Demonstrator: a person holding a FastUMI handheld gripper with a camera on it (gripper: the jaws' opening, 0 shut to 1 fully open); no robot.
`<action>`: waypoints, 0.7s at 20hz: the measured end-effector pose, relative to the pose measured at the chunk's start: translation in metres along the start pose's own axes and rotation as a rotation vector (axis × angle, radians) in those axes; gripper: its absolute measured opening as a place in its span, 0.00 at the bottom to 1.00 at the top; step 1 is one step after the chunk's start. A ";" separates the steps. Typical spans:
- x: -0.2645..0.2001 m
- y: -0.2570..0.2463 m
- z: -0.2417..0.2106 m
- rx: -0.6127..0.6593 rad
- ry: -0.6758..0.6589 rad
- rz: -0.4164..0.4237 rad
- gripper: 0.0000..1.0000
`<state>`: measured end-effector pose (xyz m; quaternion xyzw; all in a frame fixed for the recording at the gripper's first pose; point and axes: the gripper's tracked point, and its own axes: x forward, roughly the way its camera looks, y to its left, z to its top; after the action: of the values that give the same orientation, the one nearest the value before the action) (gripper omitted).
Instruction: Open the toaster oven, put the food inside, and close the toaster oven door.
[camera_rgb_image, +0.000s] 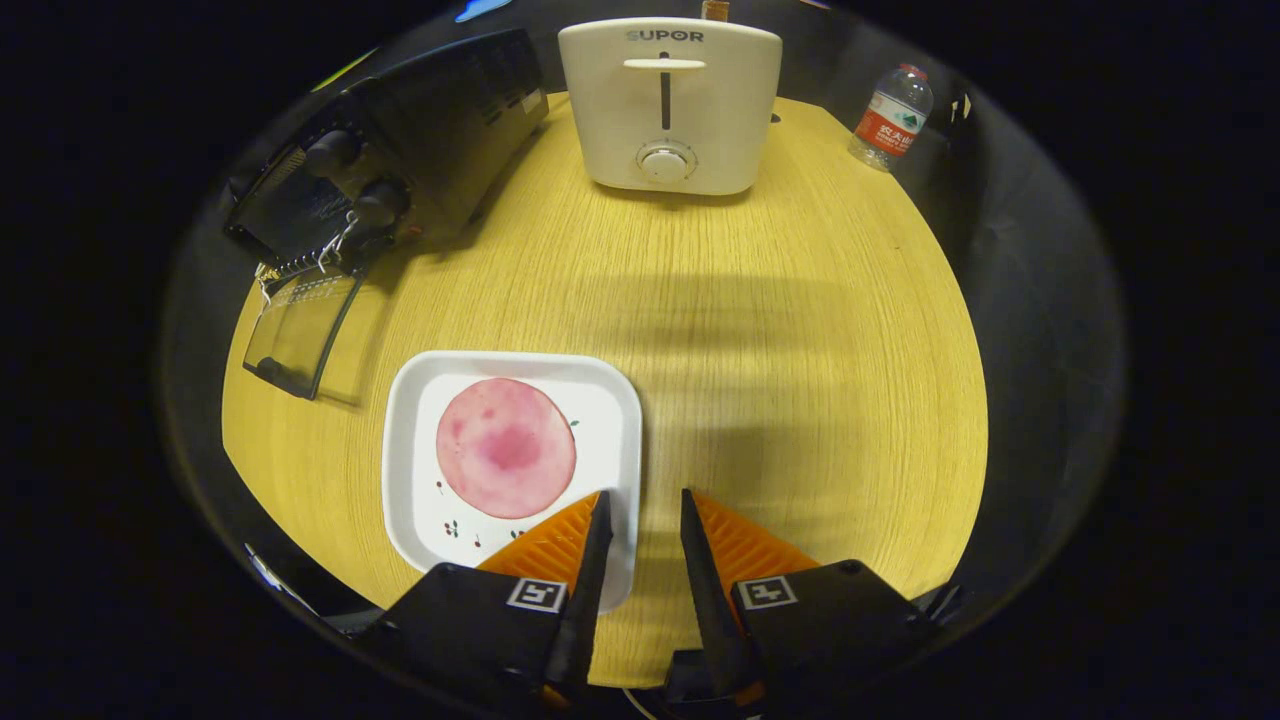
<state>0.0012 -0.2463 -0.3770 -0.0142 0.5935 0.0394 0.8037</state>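
A round pink slice of food (506, 447) lies on a white square plate (612, 400) on the yellow wooden table. My gripper (642, 497) hovers above the plate's near right corner, open, with a narrow gap and nothing between its fingers. The slice is just ahead of the left finger. The black toaster oven (400, 150) stands at the table's far left, and its glass door (300, 335) is folded down open, flat over the table toward the plate.
A white pop-up toaster (670, 105) stands at the far middle of the table (780, 330). A plastic water bottle (892, 118) stands beyond the table's far right edge. Bare wood stretches right of the plate.
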 end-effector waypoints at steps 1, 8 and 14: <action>-0.001 0.001 0.001 0.011 -0.002 0.011 0.37; -0.003 0.009 -0.002 0.110 0.054 0.081 0.13; -0.001 0.010 -0.005 0.156 0.081 0.149 0.02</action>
<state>-0.0043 -0.2371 -0.3775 0.0908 0.6264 0.0521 0.7725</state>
